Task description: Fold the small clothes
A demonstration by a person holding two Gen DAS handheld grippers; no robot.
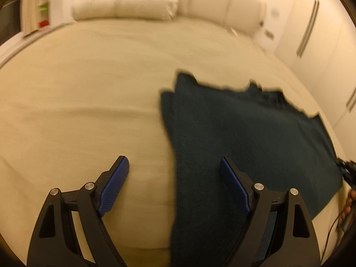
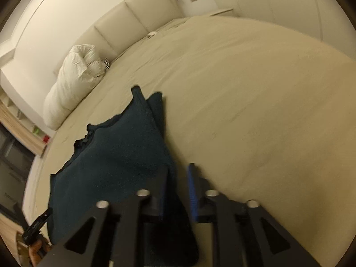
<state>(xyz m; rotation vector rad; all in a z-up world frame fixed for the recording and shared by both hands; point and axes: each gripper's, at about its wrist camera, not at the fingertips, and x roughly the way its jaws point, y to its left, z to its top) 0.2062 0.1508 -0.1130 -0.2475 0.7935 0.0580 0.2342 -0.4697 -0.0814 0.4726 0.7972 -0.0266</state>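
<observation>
a dark teal garment (image 1: 233,146) lies spread flat on a bed (image 1: 84,102) covered in a beige sheet, its far edge uneven and lumpy, one side laid over in a straight fold line that runs toward the near edge of the bed. the left gripper (image 1: 174,166) hangs low over that straight edge with its jaws spread wide and nothing between them; one blue ribbed pad (image 1: 115,184) sits above bare sheet, the other above the dark cloth, so the edge of the garment passes between them without being pinched. from the right wrist view the same garment (image 2: 115,162) fills the lower left, with a narrow corner pointing away up the bed. the right gripper (image 2: 178,173) is at the garment's near right edge, jaws partly parted, and a strip of the cloth runs up between the two fingers; the picture is blurred there and i cannot tell whether the pads are pressing on it. a white pillow (image 2: 73,82) is bunched against the padded cream headboard (image 2: 133,20) at the far end, well apart from the garment. beyond the bed stand pale wardrobe doors (image 1: 311,33) with long handles. a hand (image 2: 36,250) shows at the lower left edge of the right wrist view, beside the garment's near corner.
</observation>
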